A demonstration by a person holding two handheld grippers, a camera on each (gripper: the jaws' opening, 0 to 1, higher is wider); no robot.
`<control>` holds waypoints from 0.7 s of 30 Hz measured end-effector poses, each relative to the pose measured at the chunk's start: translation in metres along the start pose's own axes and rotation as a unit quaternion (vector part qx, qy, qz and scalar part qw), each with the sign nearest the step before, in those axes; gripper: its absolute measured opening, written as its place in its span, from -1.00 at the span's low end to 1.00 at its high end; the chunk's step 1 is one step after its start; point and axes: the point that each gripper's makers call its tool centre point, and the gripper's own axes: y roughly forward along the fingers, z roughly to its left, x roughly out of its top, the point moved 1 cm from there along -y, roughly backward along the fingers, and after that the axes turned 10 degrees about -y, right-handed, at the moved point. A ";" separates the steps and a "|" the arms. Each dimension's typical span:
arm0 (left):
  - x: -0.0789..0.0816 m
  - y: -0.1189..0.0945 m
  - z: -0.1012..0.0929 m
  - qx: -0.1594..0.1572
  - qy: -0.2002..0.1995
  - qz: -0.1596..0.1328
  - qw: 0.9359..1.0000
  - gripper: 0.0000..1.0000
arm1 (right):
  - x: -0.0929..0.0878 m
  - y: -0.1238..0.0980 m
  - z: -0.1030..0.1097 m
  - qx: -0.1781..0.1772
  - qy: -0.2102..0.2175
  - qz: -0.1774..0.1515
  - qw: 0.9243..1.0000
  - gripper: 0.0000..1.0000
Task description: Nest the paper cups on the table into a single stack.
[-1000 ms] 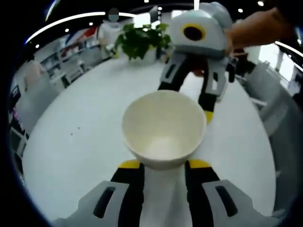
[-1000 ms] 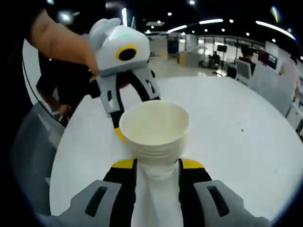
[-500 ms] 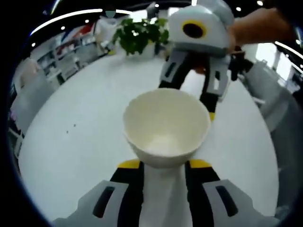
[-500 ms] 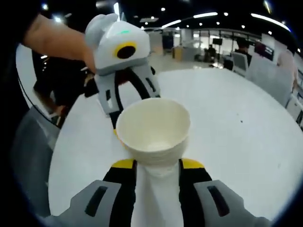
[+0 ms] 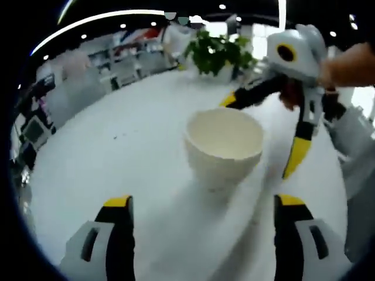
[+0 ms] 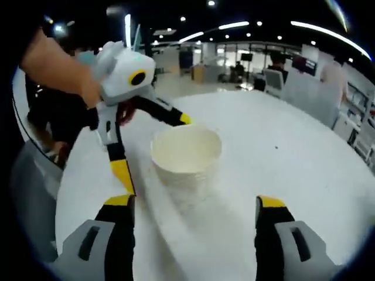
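Note:
A stack of nested white paper cups (image 5: 224, 147) stands upright on the round white table (image 5: 117, 146), free of both grippers. My left gripper (image 5: 204, 202) is open, its yellow-tipped jaws spread wide and short of the stack. From the right comes the right gripper (image 5: 263, 127), open too, one jaw on each side of the stack. In the right gripper view the cup stack (image 6: 186, 155) shows ridged rims below its lip. My right gripper (image 6: 195, 202) is open there and holds nothing. The left gripper (image 6: 152, 146) reaches in from the left, a hand holding it.
A potted green plant (image 5: 218, 52) stands at the table's far edge. A grey chair (image 6: 35, 175) sits by the table's rim. More chairs and people are further off in the office (image 6: 281, 76). Bare table (image 6: 275, 146) lies around the stack.
Both grippers were shut on the cup stack; now both have opened and let it go. Each has drawn back, and the stack stands on the table.

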 end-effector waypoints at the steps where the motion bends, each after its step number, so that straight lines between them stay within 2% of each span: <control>1: -0.002 -0.005 0.001 0.005 -0.005 -0.005 1.000 0.98 | -0.001 -0.003 0.002 -0.004 0.002 0.001 1.000 0.93; 2: -0.004 -0.009 0.003 0.014 -0.013 -0.010 1.000 0.98 | 0.000 -0.006 0.004 -0.006 0.000 -0.004 1.000 1.00; 6: -0.011 -0.035 -0.002 0.032 -0.028 -0.040 0.998 0.98 | -0.002 -0.025 0.016 -0.025 0.016 -0.024 0.999 1.00; 12: -0.033 -0.069 -0.022 0.039 -0.025 -0.050 0.998 0.98 | -0.010 -0.054 0.035 -0.057 0.037 -0.046 0.997 1.00; 18: -0.043 -0.094 -0.040 0.044 -0.032 -0.075 0.996 0.98 | -0.009 -0.080 0.048 -0.096 0.058 -0.072 0.991 1.00; 21: -0.048 -0.106 -0.046 0.047 -0.033 -0.084 0.995 0.98 | -0.010 -0.089 0.060 -0.101 0.060 -0.077 0.990 1.00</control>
